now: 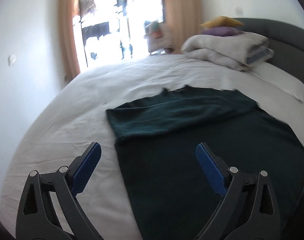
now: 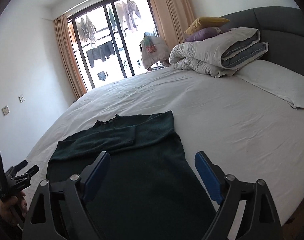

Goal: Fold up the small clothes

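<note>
Because a sleeve [image 1: 172, 118] is already laid across the chest, the dark green sweater [image 1: 202, 160] lies flat on the bed [image 1: 72, 120], seemingly ready for another fold; in the left wrist view the left gripper [image 1: 148, 152] hovers with fingers wide and empty, its hem-side edge between and below them. From the right wrist view, the right gripper [image 2: 152, 161] also spreads wide, holding nothing, the sweater's body running ahead between its fingers [image 2: 208, 178].
</note>
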`<act>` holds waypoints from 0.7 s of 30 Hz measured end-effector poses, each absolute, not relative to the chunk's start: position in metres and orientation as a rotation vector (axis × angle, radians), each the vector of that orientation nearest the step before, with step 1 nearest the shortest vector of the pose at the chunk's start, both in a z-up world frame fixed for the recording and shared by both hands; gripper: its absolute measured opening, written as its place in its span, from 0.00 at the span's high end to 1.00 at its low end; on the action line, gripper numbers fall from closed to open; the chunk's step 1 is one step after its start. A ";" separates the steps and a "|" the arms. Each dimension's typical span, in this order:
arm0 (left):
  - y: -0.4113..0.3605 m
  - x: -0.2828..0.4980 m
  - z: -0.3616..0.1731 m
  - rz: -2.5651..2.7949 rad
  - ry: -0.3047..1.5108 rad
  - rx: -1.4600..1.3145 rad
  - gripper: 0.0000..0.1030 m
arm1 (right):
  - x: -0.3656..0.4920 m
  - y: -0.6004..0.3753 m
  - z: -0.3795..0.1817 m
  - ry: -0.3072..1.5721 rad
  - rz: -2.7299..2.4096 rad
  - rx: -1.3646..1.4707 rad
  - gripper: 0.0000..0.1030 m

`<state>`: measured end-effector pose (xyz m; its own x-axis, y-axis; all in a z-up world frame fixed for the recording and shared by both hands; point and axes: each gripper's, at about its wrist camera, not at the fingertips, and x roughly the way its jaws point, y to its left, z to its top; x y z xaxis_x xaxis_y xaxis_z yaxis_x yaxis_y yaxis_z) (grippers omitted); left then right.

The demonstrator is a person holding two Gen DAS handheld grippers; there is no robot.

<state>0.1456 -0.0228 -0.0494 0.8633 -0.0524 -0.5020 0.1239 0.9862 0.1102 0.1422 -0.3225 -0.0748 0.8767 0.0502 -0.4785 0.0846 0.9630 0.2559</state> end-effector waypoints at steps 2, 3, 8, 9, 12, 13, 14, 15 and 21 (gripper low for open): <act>-0.043 0.101 -0.044 -0.146 0.454 0.246 0.06 | 0.121 -0.315 -0.077 0.510 -0.023 0.248 0.14; -0.054 0.075 -0.044 -0.196 0.417 0.314 0.05 | 0.110 -0.312 -0.079 0.512 -0.022 0.243 0.14; -0.078 -0.002 -0.079 -0.278 0.395 0.597 0.05 | 0.091 -0.303 -0.090 0.534 -0.009 0.298 0.14; -0.078 -0.016 -0.087 -0.287 0.399 0.638 0.05 | 0.093 -0.301 -0.091 0.551 -0.003 0.312 0.14; -0.081 -0.049 -0.112 -0.293 0.392 0.775 0.05 | 0.090 -0.290 -0.088 0.535 0.033 0.319 0.14; -0.083 -0.058 -0.121 -0.295 0.385 0.828 0.05 | 0.091 -0.285 -0.088 0.537 0.035 0.303 0.14; -0.086 -0.066 -0.132 -0.295 0.375 0.884 0.05 | 0.090 -0.282 -0.089 0.541 0.039 0.292 0.14; -0.091 -0.075 -0.146 -0.293 0.358 0.958 0.05 | 0.089 -0.279 -0.089 0.543 0.044 0.289 0.14; -0.100 -0.088 -0.185 -0.275 0.322 1.129 0.05 | 0.087 -0.275 -0.087 0.542 0.050 0.303 0.14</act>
<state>-0.0877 -0.0998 -0.1850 0.9206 -0.0526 -0.3870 0.3741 0.4030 0.8352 0.0872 -0.2753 -0.0873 0.8567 0.1263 -0.5002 0.0325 0.9544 0.2966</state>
